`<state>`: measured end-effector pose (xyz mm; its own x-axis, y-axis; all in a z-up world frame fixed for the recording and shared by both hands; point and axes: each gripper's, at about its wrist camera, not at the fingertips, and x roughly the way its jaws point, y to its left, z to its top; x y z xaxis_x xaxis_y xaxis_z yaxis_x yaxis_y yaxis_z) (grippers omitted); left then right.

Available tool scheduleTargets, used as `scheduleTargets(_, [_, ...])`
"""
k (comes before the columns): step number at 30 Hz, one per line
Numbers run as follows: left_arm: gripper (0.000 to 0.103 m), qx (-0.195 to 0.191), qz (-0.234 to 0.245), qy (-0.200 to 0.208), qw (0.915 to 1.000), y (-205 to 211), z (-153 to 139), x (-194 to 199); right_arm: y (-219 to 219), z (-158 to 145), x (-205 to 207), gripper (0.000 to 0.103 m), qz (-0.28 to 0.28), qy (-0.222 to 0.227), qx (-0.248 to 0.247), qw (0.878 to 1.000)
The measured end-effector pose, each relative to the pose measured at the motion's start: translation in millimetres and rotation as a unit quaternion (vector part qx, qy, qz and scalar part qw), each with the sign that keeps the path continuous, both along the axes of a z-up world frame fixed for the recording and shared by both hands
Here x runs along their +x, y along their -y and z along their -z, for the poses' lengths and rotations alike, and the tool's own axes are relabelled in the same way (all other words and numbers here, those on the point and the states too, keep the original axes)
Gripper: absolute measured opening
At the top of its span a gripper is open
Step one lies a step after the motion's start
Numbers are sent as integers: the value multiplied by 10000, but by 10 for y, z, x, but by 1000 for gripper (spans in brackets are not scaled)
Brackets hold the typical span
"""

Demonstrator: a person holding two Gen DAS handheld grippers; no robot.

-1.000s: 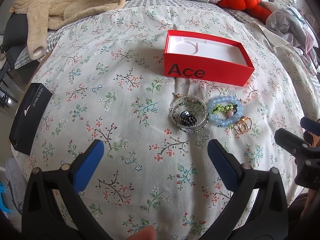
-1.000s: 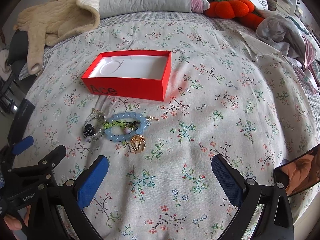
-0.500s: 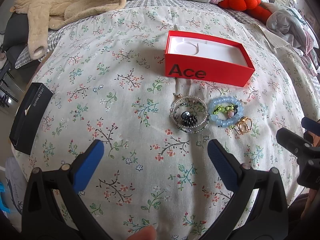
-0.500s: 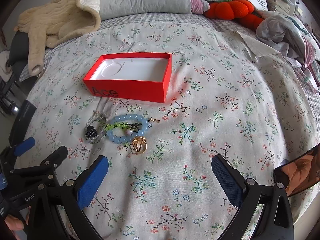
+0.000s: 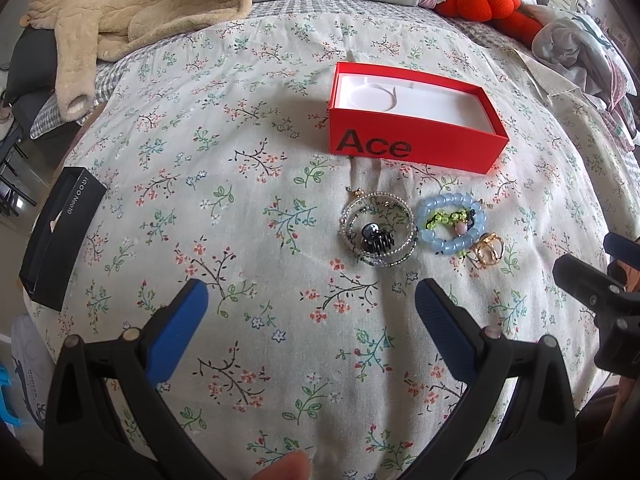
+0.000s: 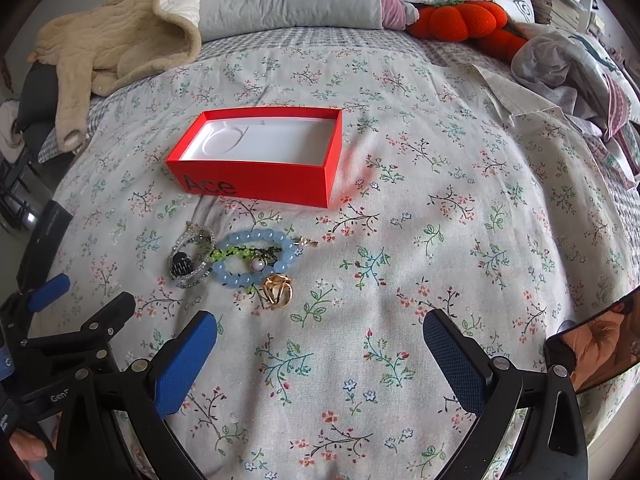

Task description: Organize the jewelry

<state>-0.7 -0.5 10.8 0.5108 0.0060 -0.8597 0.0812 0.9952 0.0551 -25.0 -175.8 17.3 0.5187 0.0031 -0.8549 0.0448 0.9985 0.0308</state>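
Observation:
An open red box [image 5: 416, 144] marked "Ace", with a bare white liner, sits on the floral bedspread; it also shows in the right wrist view [image 6: 260, 174]. In front of it lie a silver coil bracelet [image 5: 378, 228] with a small black claw clip [image 5: 376, 240] inside it, a blue bead bracelet [image 5: 452, 230] crossed by a green bead strand, and a gold ring [image 5: 488, 254]. The right wrist view shows the same silver bracelet [image 6: 192, 256], blue bracelet [image 6: 256, 258] and gold ring [image 6: 278, 290]. My left gripper [image 5: 312, 316] is open and empty, short of the jewelry. My right gripper [image 6: 320, 344] is open and empty, near the ring.
A black box [image 5: 60, 236] lies at the bed's left edge. A beige fleece garment [image 5: 132, 12], pillows, an orange plush pumpkin [image 5: 476, 0] and crumpled clothes [image 6: 580, 68] lie at the back. A phone [image 6: 592, 344] rests at the right edge.
Both views have crept slightly forward toward the jewelry. Both grippers stay open and nothing on the bed has moved.

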Motion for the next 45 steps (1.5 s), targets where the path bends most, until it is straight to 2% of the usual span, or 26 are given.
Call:
scheduleTargets(18, [103,-13,202,42,9998,64,-107,-9,-5,-94,5,103,-84,146,-265,9995])
scheduleTargets(22, [103,7,283,34,9996,84,-141,9,25,-116,6,103,-91,115,-137,9998])
scheduleTargets(28, [103,-219,556,-298,9978,75,-223,179,104,-245,109,103,-195,100,97,9997])
scheduleTargets(31, [102,-492,599,-578,9953,32,-238,312,156,-307,211,103,-171,97,211,9996])
scheduleTargets(36, [94,-881,689,-930,9894,0,-157,532,177,-208,443,103,-290,-339,426,9981])
scheduleTargets(37, [89,-962,696,-975,9881,-13,-124,578,176,-177,482,103,-299,-389,451,9978])
scheduleTargets(39, [80,-1061,663,-1057,9865,-37,-29,677,185,-111,556,103,-336,-435,547,9970])
scheduleTargets(44, [44,-1406,533,-1379,9790,-149,272,912,205,84,697,102,-427,-585,670,9951])
scheduleTargets(45, [41,-1419,535,-1433,9780,-157,309,954,215,116,728,102,-441,-618,705,9946])
